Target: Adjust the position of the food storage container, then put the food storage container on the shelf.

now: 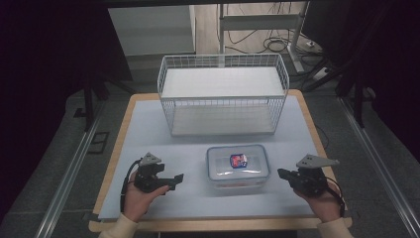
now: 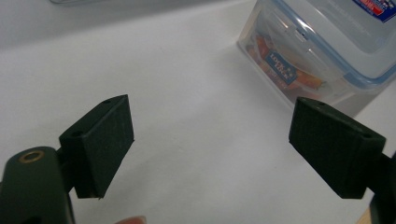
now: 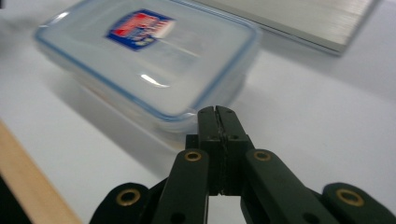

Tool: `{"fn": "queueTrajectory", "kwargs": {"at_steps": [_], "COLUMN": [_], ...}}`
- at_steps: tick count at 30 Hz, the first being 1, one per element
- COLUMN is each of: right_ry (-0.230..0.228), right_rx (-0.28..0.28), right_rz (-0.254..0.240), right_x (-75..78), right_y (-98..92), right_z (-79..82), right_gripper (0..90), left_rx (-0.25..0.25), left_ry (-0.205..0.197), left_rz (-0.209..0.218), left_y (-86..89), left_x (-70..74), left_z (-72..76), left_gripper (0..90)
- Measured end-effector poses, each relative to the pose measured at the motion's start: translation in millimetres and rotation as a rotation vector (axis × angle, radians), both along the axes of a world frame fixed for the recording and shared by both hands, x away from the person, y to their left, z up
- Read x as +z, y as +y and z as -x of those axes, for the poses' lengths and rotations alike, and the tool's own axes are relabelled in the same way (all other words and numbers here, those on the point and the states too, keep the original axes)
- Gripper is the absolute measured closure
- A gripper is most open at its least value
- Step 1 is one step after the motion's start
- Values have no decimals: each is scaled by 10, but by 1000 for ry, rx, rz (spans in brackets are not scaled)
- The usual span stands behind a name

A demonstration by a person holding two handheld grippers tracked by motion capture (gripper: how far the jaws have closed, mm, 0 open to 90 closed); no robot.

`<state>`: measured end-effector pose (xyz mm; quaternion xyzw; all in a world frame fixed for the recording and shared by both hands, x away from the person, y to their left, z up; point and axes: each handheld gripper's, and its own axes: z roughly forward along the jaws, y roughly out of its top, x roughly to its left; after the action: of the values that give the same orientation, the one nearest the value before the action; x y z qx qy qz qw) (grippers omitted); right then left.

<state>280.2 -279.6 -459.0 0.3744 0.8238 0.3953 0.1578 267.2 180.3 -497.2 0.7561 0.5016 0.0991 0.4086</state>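
Note:
A clear plastic food container [image 1: 238, 167] with a blue-rimmed lid and a red and blue sticker lies on the white table cover between my two grippers. My left gripper [image 1: 176, 181] rests to its left, jaws spread wide with nothing between them; the left gripper view has the container [image 2: 322, 51] at the upper right, beyond the right pad. My right gripper [image 1: 281, 173] hovers just right of the container, jaws pressed together and empty. In the right gripper view the closed tips [image 3: 216, 113] point at the container's near corner [image 3: 154, 60], a small gap apart.
A white wire basket [image 1: 223, 94] stands at the back of the table, behind the container. The wooden table edge [image 1: 208, 225] runs along the front. Dark floor, rails and cables surround the table.

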Motion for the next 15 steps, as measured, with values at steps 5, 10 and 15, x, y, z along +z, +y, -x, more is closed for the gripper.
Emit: {"fn": "queueTrajectory", "kwargs": {"at_steps": [5, 10, 15], "right_ry": [23, 33, 34], "right_rx": [-34, -36, -38], "right_rz": [-10, -10, -25], "right_x": [-53, -75, -71], "right_y": [-107, -120, -137], "right_z": [-82, -118, -118], "right_gripper": [895, 894, 759], "left_rx": [-2, 1, 0], "left_ry": [-2, -2, -5], "left_rz": [8, 7, 16], "left_y": [-14, -15, -35], "left_x": [20, 35, 61], "left_z": [-7, -12, -8], "left_gripper": [139, 137, 134]}}
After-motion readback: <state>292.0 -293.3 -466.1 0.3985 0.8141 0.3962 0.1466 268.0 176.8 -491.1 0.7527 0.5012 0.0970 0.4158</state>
